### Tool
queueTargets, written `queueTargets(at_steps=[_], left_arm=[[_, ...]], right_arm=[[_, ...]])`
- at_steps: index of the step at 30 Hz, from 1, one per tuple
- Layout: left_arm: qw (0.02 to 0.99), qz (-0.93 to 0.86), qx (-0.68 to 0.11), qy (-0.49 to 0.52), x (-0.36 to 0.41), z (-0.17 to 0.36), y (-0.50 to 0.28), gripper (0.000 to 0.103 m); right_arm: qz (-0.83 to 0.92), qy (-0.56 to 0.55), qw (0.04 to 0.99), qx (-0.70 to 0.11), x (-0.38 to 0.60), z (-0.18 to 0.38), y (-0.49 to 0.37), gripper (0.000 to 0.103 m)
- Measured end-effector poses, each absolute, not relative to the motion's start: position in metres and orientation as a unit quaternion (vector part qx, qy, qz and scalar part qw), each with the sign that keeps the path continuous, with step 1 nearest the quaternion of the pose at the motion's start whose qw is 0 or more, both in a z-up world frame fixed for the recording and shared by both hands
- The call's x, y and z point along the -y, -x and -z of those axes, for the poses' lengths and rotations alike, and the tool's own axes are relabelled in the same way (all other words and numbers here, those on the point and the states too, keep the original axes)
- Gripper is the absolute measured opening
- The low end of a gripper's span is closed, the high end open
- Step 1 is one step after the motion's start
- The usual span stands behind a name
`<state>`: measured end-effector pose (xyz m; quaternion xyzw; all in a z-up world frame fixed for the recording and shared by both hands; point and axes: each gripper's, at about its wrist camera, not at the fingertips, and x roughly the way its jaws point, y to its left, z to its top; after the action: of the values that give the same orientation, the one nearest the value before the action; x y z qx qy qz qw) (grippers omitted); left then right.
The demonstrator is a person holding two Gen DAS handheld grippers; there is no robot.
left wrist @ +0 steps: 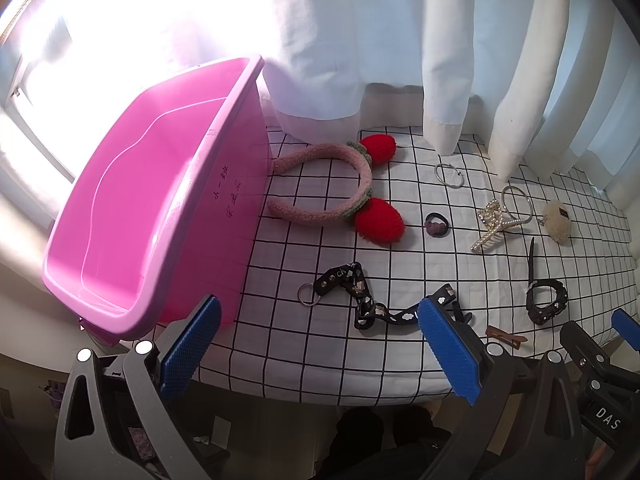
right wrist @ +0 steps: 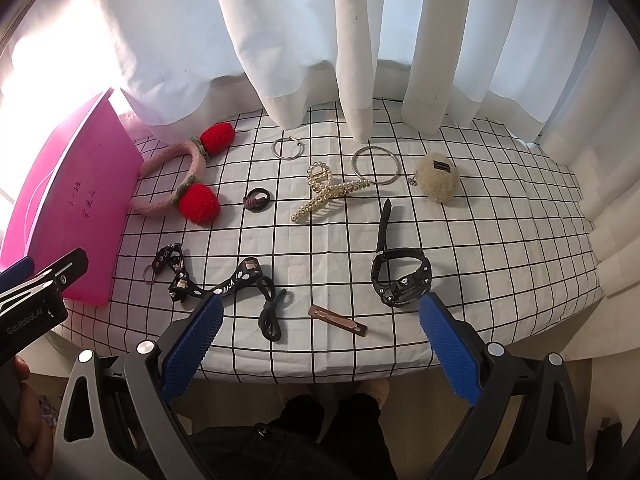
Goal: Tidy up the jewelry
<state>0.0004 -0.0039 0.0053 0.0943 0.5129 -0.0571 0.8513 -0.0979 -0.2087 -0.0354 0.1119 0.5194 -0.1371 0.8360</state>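
Two grippers are hovering at the near edge of a worktop (right wrist: 500, 240) covered in a grid-patterned cloth, both with jaws spread wide and nothing between the blue pads. A dozen or so accessories are lying loose on the cloth, none yet inside the pink bin (left wrist: 152, 208), which is standing at the left end and serving here as the landmark.

Just right of the bin, a plush headband (left wrist: 340, 184) with red strawberries is resting almost against its wall. Nearer the front edge, a black printed strap (left wrist: 360, 296) with a metal ring is lying to the right of the bin, its long axis running roughly left to right across the mouth of the left gripper (left wrist: 320, 344). That gripper is sitting closest to both strap and bin, so it is probably the better placed of the two for a first pick.

Farther from the bin, a brown hair clip (right wrist: 338, 321) is lying slantwise directly ahead of the right gripper (right wrist: 320, 344), with a black watch (right wrist: 400, 276) just beyond the right pad. A pearl claw clip (right wrist: 324, 190) and a fluffy pompom (right wrist: 438, 180) are lying farther back toward the curtain (right wrist: 280, 40).
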Motion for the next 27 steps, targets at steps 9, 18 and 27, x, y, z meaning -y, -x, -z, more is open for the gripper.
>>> queueTargets(at_steps=[9,18,27], left_arm=[[0.847,0.059,-0.520,-0.095,0.007,0.000,0.002,0.097],[0.829,0.050,-0.549,-0.093,0.000,0.040,0.001,0.097],[0.811,0.035,-0.581,-0.051,-0.029,0.091,0.000,0.097]], right_arm=[[0.120,-0.134,0.834,-0.521,0.217,0.041,0.105,0.094],[0.102,-0.213,0.818,-0.524,0.248,0.075,0.122,0.094],[0.111,-0.215,0.825,-0.511,0.274,0.104,0.135,0.094]])
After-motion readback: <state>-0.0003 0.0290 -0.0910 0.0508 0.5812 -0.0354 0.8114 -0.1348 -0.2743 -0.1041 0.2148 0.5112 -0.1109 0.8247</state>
